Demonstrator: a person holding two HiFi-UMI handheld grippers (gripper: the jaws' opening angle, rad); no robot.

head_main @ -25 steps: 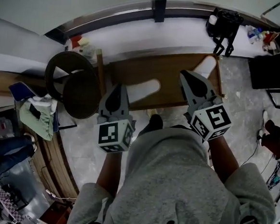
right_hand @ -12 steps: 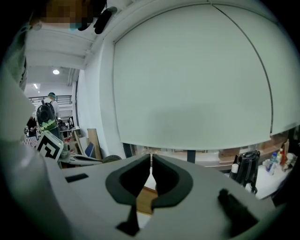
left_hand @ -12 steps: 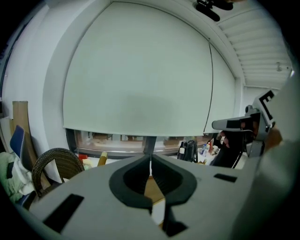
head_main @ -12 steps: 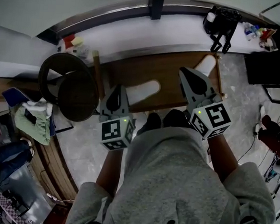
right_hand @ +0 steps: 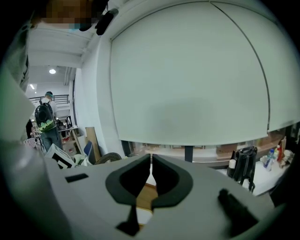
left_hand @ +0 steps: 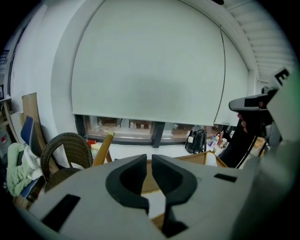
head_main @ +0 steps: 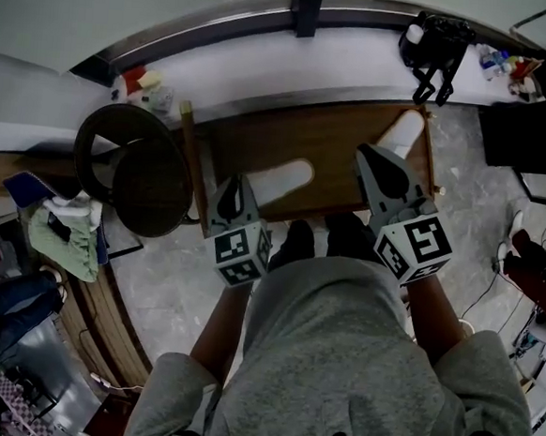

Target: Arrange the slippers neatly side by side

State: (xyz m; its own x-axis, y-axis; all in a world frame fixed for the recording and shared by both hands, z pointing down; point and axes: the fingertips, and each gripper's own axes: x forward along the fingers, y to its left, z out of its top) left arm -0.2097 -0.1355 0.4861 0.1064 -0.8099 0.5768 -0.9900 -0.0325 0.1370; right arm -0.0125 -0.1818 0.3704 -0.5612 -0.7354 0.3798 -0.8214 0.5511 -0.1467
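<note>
Two white slippers lie apart on a brown wooden board point(head_main: 336, 137) on the floor: one point(head_main: 282, 180) near its front left, the other point(head_main: 401, 132) at its far right end. My left gripper point(head_main: 231, 185) hangs shut and empty over the board's near left edge, just left of the nearer slipper. My right gripper point(head_main: 367, 157) is shut and empty above the board, between the two slippers. In the left gripper view the shut left gripper point(left_hand: 149, 158) points over the board point(left_hand: 149, 183), with a white slipper point(left_hand: 156, 203) showing below the jaws. The right gripper point(right_hand: 151, 157) also shows shut.
A dark wicker chair point(head_main: 131, 168) stands left of the board, with a wooden pole point(head_main: 192, 150) beside it. A black bag point(head_main: 437, 45) sits on the white ledge behind. Clothes point(head_main: 65, 224) lie on a blue chair at the left. My black shoes point(head_main: 299, 240) are at the board's near edge.
My left gripper has sunk and shifted a little right, toward the board's near edge. The right gripper has barely moved. Both slippers lie where they were.
</note>
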